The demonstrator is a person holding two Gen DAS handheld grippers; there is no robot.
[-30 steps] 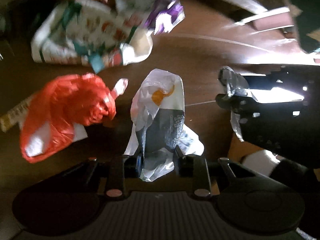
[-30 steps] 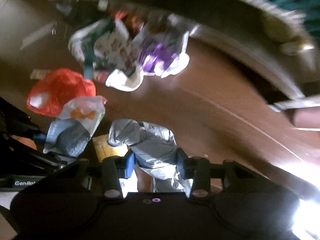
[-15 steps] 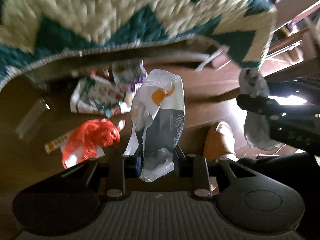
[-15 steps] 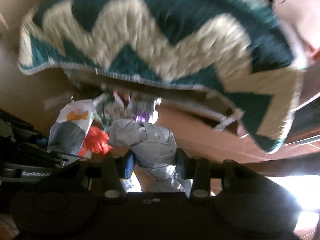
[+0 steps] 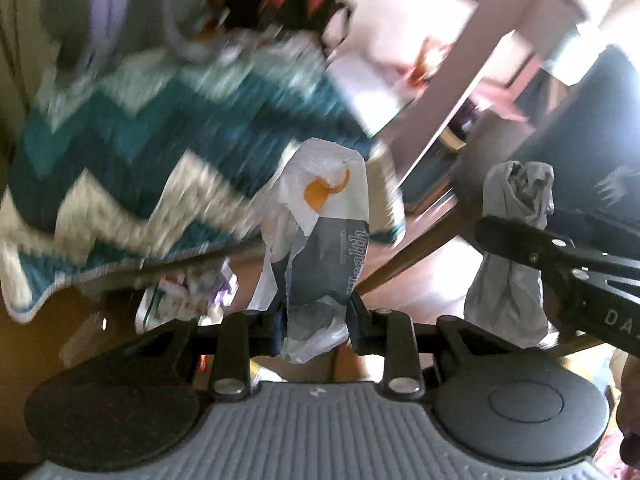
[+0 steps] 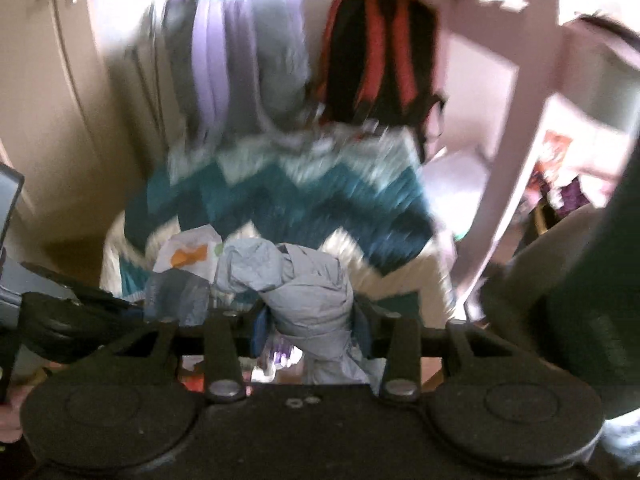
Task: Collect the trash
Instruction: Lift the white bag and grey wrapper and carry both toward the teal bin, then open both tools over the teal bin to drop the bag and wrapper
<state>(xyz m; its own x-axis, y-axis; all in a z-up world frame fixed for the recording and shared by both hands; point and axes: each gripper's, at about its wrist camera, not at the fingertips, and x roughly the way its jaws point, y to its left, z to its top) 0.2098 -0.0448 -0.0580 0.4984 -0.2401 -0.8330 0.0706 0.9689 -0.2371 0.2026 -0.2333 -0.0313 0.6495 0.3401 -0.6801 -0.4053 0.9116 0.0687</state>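
On the left, the left gripper (image 5: 316, 316) is clamped on a crumpled white and grey plastic bag with an orange mark (image 5: 320, 240). The bag is pinched near its lower end, and most of its length stands up and away from the fingers along the line the gripper points, with a short tail hanging out below.

Behind it, blurred, a teal and cream zigzag blanket (image 5: 120, 152) drapes over some piece of furniture. Under the blanket's edge more litter (image 5: 180, 300) lies on the brown floor, too smeared to name beyond a printed bag or wrapper.

To the right, the right gripper (image 6: 308, 320) is closed on a twisted grey plastic bag (image 6: 300, 292). Its long axis also runs roughly along the fingers, with one bunched end above them and the other trailing below. In the left wrist view this grey bag shows just right of the white one, held crosswise in the dark fingers, so the two loads are side by side and near each other, not touching.

No bin or sack is visible in either view, so which way the drop-off lies cannot be told. With both grippers full, the remaining floor litter probably has to wait until these two pieces are dropped off.
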